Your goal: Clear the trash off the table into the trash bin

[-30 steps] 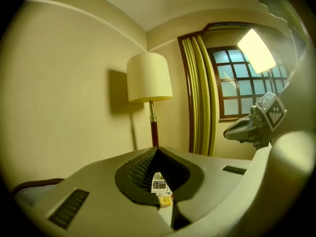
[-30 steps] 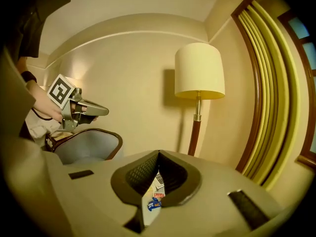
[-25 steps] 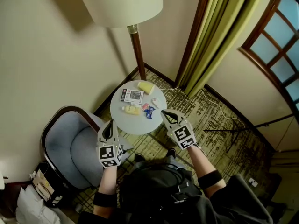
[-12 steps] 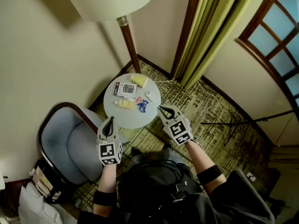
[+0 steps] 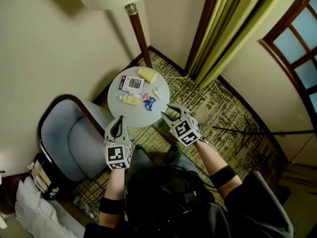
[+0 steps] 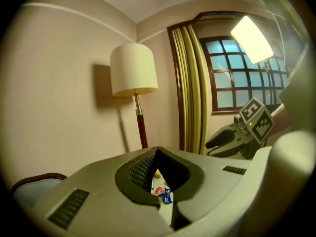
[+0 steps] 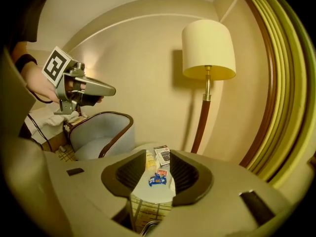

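Looking down on a small round surface (image 5: 143, 117), with the trash bunched on its far half. Nearest, a blue wrapper (image 5: 150, 103), just beside a red-and-white wrapper (image 5: 145, 97). Left of those, a pale yellow packet (image 5: 130, 99); to the right, a white scrap (image 5: 158, 92). At the far edge, a black-and-white card (image 5: 132, 84) and a yellow wedge (image 5: 147, 75).

Over to the left hand-held gripper (image 5: 120, 121): shut tight, tip against tip, nothing caught in it. Held off the near-left rim of the surface, beside the grey-blue armchair (image 5: 74, 145).

Now the right hand-held gripper (image 5: 166, 111): just been opening its jaws, now parted, with nothing between them. Poised at the near-right rim and tilted down toward the wrappers. Seen along those jaws, the blue wrapper framed in the gap but well clear of the pads.

Behind the surface, a floor lamp (image 5: 138, 33) against the wall, and green curtains (image 5: 223, 29) further right. Patterned carpet (image 5: 208, 113) underneath it all.
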Demonstrator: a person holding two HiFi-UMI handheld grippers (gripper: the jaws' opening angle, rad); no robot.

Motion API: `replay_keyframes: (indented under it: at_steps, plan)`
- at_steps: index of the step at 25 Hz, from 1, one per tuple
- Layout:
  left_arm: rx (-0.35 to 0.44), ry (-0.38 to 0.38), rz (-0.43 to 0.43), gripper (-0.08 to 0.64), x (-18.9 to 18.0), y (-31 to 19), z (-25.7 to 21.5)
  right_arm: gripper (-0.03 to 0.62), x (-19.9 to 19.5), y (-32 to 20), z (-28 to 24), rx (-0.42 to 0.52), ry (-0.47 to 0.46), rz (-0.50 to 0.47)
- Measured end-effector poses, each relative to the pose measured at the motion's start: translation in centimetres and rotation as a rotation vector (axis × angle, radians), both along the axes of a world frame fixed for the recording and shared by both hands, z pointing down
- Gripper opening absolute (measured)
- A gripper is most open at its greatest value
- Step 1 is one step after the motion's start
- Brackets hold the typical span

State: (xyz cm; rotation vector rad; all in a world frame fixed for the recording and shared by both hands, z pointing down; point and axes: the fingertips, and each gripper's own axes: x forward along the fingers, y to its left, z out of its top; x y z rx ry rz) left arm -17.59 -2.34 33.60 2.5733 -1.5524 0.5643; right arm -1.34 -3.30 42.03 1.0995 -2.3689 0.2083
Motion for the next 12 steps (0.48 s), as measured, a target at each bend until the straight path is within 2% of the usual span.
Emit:
replay_keyframes:
  at_steps: [2,4,6,7,8,12]
  plan:
    - [-0.022,-0.002,0.003,0.0,0.3,0.1,0.9,0.218,-0.5,0.0,2.2,-0.045,0.014,-0.026]
    - [-0.045,-0.005,0.018,0.0,0.3,0.1,2.0,0.224,-1.0,0.0,4.5,-0.095,0.023,-0.027]
    - [-0.06,-0.008,0.032,0.0,0.3,-0.3,2.8,0.246,-1.2,-0.8,6.9,-0.152,0.02,0.004]
    - [-0.066,-0.007,0.038,0.0,0.3,-0.7,3.1,0.292,-1.2,-1.5,8.1,-0.177,0.01,0.029]
    - [-0.072,-0.003,0.042,0.0,0.3,-1.1,3.3,0.306,-1.2,-2.1,9.3,-0.202,-0.002,0.056]
    - [-0.096,-0.014,0.087,0.0,0.0,-1.9,4.6,0.319,-1.9,-3.2,13.9,-0.309,-0.012,0.123]
